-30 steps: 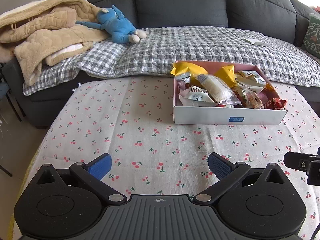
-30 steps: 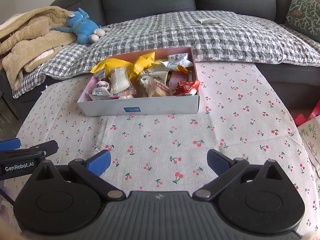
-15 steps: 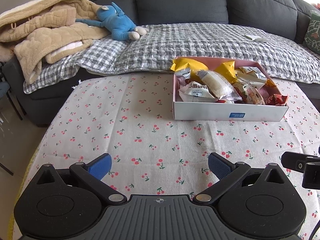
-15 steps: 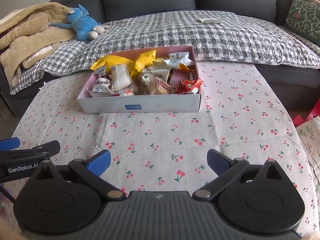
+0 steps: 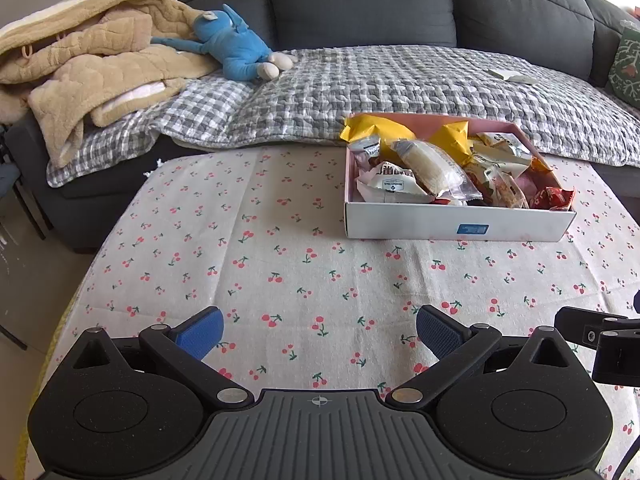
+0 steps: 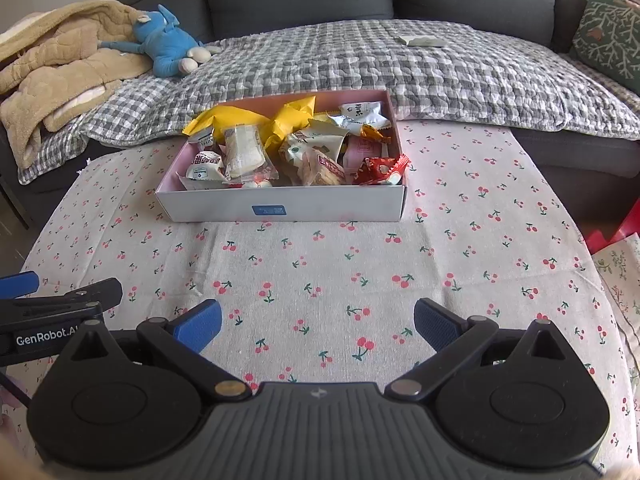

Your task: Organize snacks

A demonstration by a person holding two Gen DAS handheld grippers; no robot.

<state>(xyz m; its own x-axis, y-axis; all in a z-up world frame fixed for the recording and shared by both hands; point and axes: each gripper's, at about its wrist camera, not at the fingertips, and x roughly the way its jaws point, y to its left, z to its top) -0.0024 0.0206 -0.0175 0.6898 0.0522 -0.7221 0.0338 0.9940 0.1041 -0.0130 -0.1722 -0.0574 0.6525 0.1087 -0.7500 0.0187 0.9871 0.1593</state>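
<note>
A shallow white box (image 5: 416, 224) with a pink inside stands at the far side of the table, right of centre in the left wrist view and centred in the right wrist view (image 6: 320, 208). It holds several wrapped snacks, among them yellow bags (image 6: 256, 118), a clear-wrapped roll (image 5: 430, 166) and a red packet (image 6: 380, 168). My left gripper (image 5: 319, 332) is open and empty over the cloth, well short of the box. My right gripper (image 6: 318, 326) is open and empty, also short of the box.
The table wears a cherry-print cloth (image 5: 260, 264). Behind it is a dark sofa with a grey checked blanket (image 6: 360, 56), a blue plush toy (image 5: 236, 48), beige quilted blankets (image 5: 88, 72) and a green cushion (image 6: 608, 36). The left gripper's side shows in the right wrist view (image 6: 60, 312).
Both grippers have drawn back and risen slightly from the box, so it sits a little farther off. Both stay open and empty.
</note>
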